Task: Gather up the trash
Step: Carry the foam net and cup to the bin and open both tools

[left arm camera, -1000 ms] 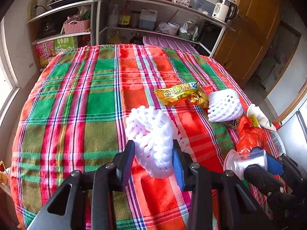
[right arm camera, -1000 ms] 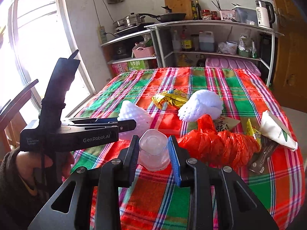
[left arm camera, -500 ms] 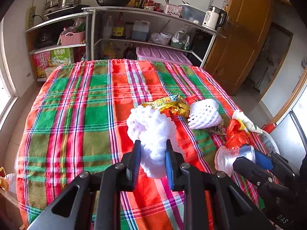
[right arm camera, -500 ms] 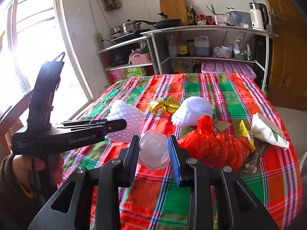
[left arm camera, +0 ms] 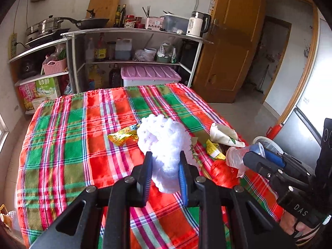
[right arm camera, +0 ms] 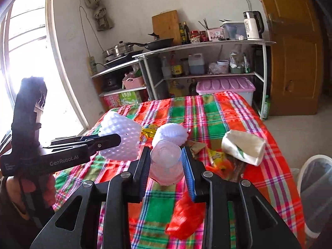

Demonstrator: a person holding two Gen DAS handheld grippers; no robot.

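Bin (right arm camera: 313, 188) beside table, left claw (left arm camera: 165, 172) pinching foam net (left arm camera: 164, 143), right claw (right arm camera: 167, 161) gripping empty plastic cup (right arm camera: 166, 161)

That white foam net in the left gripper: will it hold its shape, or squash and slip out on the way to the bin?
The foam net is probably soft: it looks pinched narrow between the left gripper pads and bulges above them. It is likely very light, being open mesh. Slipping seems unlikely, since its bumpy surface should catch the pads.

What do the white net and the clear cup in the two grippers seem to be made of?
White net: soft foam mesh, matte; its knobbly open weave pinches in between the pads. Clear cup: thin plastic, glossy and see-through, apparently crumpled, so probably disposable.
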